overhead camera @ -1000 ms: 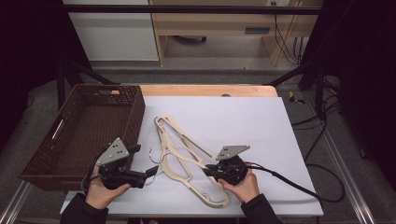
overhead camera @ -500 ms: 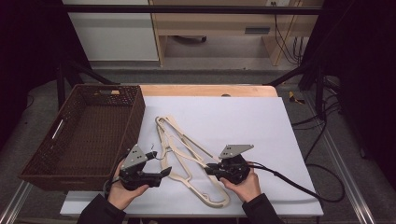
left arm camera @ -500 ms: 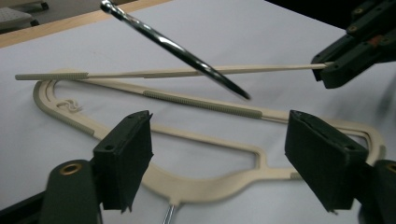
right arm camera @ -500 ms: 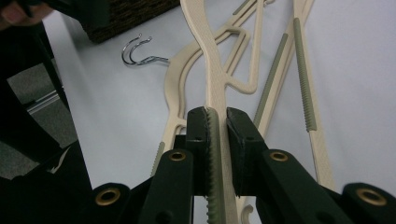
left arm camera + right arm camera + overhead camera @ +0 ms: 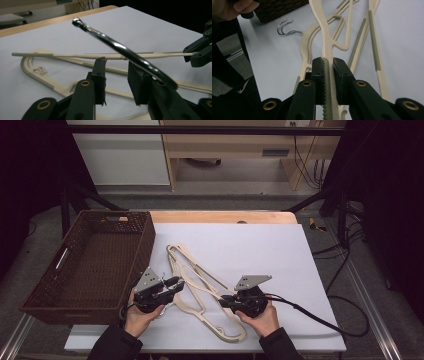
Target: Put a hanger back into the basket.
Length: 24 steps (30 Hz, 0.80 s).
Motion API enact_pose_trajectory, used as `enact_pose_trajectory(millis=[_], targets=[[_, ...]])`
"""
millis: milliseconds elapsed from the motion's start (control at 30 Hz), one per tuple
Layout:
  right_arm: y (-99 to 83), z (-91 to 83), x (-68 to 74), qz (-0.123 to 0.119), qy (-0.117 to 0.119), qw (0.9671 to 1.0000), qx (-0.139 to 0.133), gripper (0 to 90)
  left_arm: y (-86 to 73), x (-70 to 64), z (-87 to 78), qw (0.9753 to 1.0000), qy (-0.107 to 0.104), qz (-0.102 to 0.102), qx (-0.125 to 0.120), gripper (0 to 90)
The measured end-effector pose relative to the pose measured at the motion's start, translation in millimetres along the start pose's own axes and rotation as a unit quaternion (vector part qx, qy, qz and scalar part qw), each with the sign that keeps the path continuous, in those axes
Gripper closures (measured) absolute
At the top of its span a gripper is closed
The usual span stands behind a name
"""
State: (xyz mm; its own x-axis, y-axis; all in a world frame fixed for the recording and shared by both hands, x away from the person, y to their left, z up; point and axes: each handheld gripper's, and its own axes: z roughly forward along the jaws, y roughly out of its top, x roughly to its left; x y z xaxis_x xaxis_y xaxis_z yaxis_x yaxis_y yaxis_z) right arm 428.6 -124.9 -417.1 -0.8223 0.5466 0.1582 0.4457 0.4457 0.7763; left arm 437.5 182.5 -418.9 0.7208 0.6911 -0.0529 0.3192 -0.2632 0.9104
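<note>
The right gripper (image 5: 226, 301) is at the near edge of the worktop (image 5: 280, 255), and its jaws are clamped on the ribbed arm of a cream hanger (image 5: 327, 50). The left gripper (image 5: 176, 282) is a little further in, near the basket; its jaws stand apart, with a metal hook (image 5: 120, 48) crossing just above them, not gripped. The cream hangers (image 5: 197, 280) lie in a pile between the two grippers, on the white sheet. Beyond and to the left, the brown wicker basket (image 5: 85, 265) stands at the worktop's edge.
</note>
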Motion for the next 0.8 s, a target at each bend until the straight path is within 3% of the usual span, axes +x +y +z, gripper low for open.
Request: enact_pose_trajectory(millis=[100,267,800], targets=[[-0.1,0.1,0.2,0.0,0.0,1.0,0.0,79.7,0.5,-2.2,0.9,0.9999,-0.003,0.013,-0.006,73.3],[-0.5,0.5,-0.2,-0.002,0.001,1.0,0.002,79.8,3.7,-6.6,1.9,0.9998,-0.002,0.014,-0.012,85.2],[-0.8,-0.9,1.6,-0.005,0.006,1.0,0.002,79.2,7.8,-14.4,-4.1,0.9997,0.007,0.018,-0.015,88.4]])
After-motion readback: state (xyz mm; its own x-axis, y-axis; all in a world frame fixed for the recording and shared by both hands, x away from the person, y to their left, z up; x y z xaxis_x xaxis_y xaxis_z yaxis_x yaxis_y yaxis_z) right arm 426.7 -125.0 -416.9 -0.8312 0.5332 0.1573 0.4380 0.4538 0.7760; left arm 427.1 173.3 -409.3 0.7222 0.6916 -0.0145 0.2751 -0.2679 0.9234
